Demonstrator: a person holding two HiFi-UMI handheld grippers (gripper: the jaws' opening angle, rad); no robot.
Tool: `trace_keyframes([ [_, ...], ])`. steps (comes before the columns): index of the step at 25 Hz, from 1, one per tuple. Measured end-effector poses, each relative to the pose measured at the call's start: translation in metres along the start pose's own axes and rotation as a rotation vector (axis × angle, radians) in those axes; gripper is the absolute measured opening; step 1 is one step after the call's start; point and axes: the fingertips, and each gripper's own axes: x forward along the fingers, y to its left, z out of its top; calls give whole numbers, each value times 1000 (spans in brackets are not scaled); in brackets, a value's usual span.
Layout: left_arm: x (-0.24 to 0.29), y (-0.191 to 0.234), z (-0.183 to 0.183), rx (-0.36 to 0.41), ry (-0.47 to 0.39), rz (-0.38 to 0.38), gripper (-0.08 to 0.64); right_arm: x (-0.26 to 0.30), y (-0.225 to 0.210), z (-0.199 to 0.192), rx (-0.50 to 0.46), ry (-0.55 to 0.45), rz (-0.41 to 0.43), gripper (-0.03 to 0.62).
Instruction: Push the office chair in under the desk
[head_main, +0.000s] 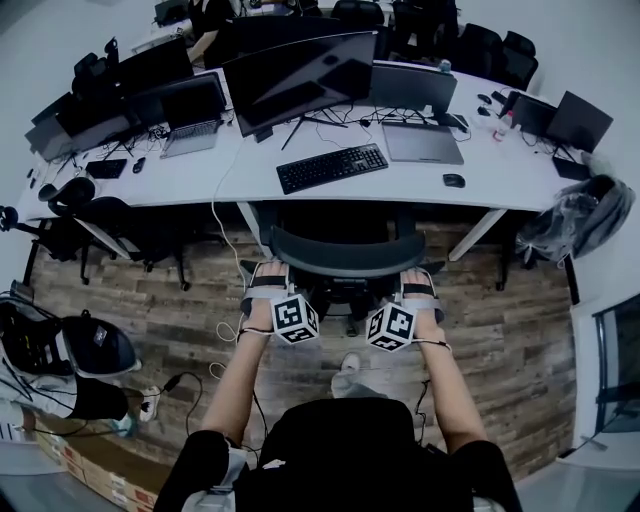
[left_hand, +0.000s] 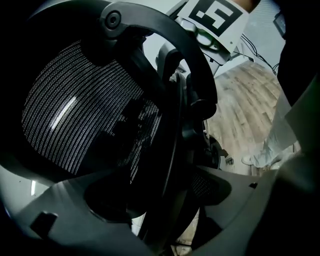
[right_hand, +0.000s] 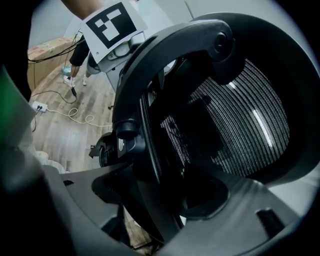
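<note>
A person stands behind a black mesh chair (head_main: 345, 258) whose seat already sits partly beneath a white desk (head_main: 500, 172). The left gripper (head_main: 266, 287) and right gripper (head_main: 420, 288) each clamp one side edge of the backrest, the rim pinched between the jaws. If one side is pushed harder, the chair will likely swivel and an armrest could strike the desk edge, and a caster may snag the white cable (head_main: 226, 328) lying on the floor just left.
</note>
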Motion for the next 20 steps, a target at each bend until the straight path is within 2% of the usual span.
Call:
trace_keyframes([
  [20, 115, 67, 28, -31, 42, 17, 380, 104, -86, -45, -17, -44, 21, 327],
])
